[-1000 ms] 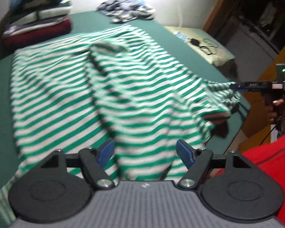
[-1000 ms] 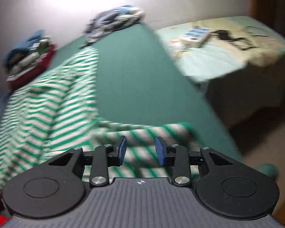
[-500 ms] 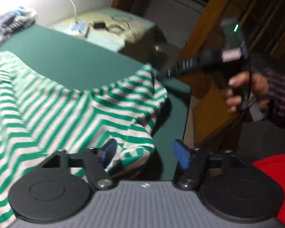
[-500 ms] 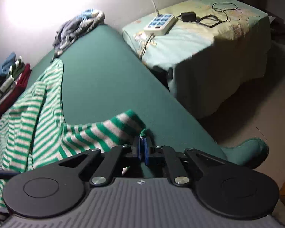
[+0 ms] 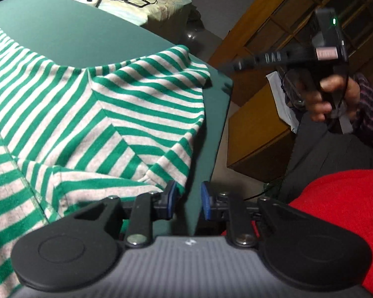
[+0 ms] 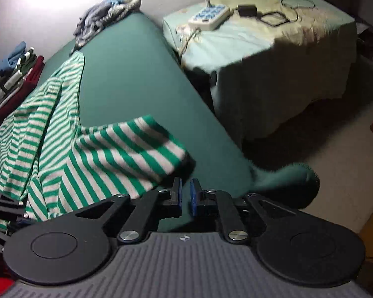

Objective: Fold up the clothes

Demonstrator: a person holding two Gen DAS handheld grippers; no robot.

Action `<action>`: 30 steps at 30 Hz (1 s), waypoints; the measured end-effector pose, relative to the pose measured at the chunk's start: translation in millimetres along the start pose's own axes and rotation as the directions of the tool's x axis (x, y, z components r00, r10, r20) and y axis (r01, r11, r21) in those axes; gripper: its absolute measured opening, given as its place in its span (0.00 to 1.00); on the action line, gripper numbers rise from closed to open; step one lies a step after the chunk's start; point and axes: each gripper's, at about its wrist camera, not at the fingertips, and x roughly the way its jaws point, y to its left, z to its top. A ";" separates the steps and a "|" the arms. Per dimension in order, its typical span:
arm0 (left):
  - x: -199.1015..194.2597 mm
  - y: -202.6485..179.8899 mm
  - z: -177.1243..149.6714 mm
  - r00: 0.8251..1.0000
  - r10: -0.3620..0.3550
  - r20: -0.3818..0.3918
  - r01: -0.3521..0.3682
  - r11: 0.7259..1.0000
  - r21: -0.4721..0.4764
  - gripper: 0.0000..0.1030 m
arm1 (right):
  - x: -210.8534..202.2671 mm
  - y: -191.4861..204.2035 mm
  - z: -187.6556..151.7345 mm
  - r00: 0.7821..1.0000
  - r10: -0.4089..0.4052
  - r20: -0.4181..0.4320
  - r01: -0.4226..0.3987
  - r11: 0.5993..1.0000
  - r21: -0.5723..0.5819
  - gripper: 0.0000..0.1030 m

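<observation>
A green-and-white striped shirt (image 5: 92,114) lies spread on the green table (image 5: 62,39), its sleeve (image 6: 136,149) pointing toward the near right corner. My left gripper (image 5: 188,197) is open by a small gap, its left pad touching the shirt's near edge. My right gripper (image 6: 185,196) has let go of the sleeve; its pads stand slightly apart and empty just in front of the cuff. The right gripper also shows in the left wrist view (image 5: 223,68), off the table corner.
A stack of folded clothes (image 6: 15,79) and a crumpled pile (image 6: 107,17) sit at the table's far end. A cloth-covered side table (image 6: 273,57) with a power strip (image 6: 209,16) and cables stands to the right. Red fabric (image 5: 348,211) is near the left gripper.
The right gripper, shut on the sleeve cuff half a second ago, has let it go and backed off. The left gripper has narrowed and moved to the shirt's near edge.
</observation>
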 end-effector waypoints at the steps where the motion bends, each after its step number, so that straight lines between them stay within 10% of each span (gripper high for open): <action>1: -0.6 -1.7 1.2 1.000 0.007 -0.004 -0.007 1.000 0.008 0.19 | -1.0 2.8 8.0 0.999 0.011 0.045 -0.011 1.000 -0.006 0.25; 8: -19.7 -13.4 20.9 0.993 0.064 0.102 -0.068 0.997 0.039 0.53 | 43.8 57.4 41.6 0.996 0.087 0.036 -0.074 0.963 -0.260 0.32; 17: 15.2 0.0 24.7 0.995 0.078 0.055 -0.077 0.997 -0.021 0.51 | 61.9 75.1 25.9 0.994 0.050 -0.094 -0.088 0.881 -0.465 0.20; 30: 18.8 -8.3 15.6 0.996 0.054 0.070 -0.052 0.998 -0.034 0.68 | 95.3 93.3 43.2 0.996 -0.025 0.087 0.075 0.771 -0.632 0.24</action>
